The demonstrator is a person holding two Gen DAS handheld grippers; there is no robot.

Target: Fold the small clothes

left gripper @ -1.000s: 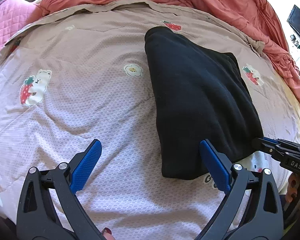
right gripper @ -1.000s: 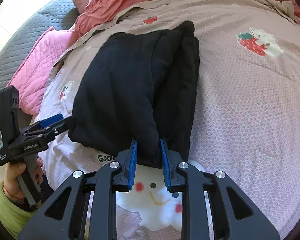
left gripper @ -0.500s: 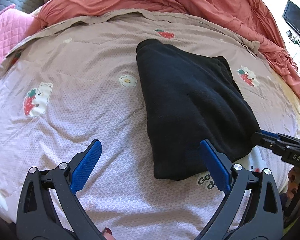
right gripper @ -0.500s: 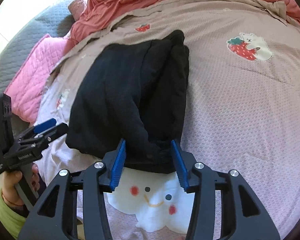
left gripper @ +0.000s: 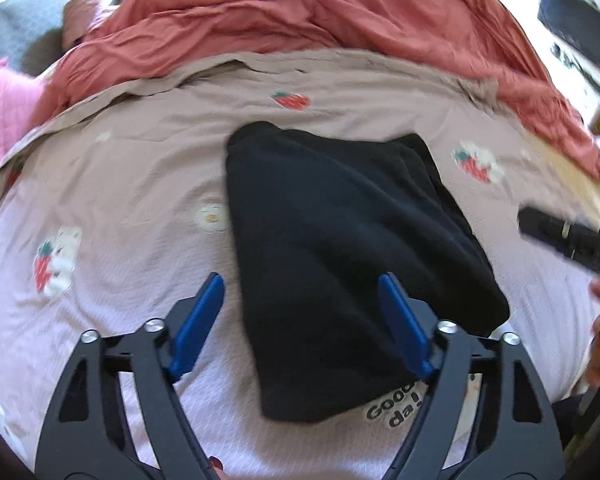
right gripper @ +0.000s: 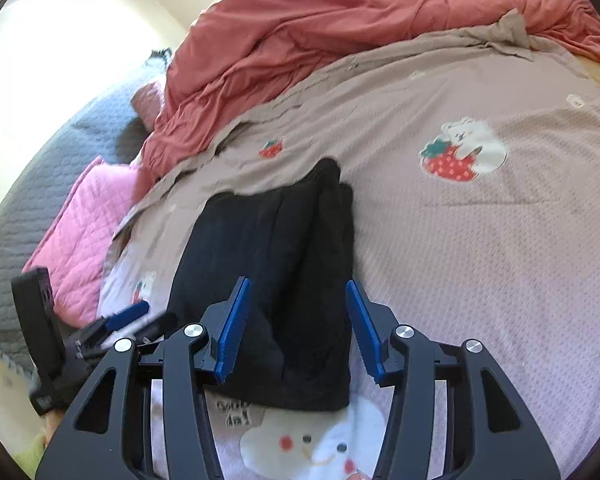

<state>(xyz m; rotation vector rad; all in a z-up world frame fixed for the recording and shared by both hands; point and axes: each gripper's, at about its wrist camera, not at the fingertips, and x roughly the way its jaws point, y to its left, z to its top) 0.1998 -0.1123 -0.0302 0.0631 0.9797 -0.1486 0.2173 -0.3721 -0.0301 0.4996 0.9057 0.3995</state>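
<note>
A black garment lies folded flat on the pinkish patterned bedspread; it also shows in the right wrist view. My left gripper is open and empty, raised above the garment's near left part. My right gripper is open and empty, raised over the garment's near edge. The left gripper shows at the lower left of the right wrist view, and the right tool's body at the right edge of the left wrist view.
A crumpled red duvet lies along the far side of the bed. A pink quilted blanket and a grey quilt lie at the left. A dark object stands off the bed at the far right.
My right gripper has opened, let go of the garment's near edge and drawn back upward. My left gripper has shifted right over the garment and lifted. The garment stays flat.
</note>
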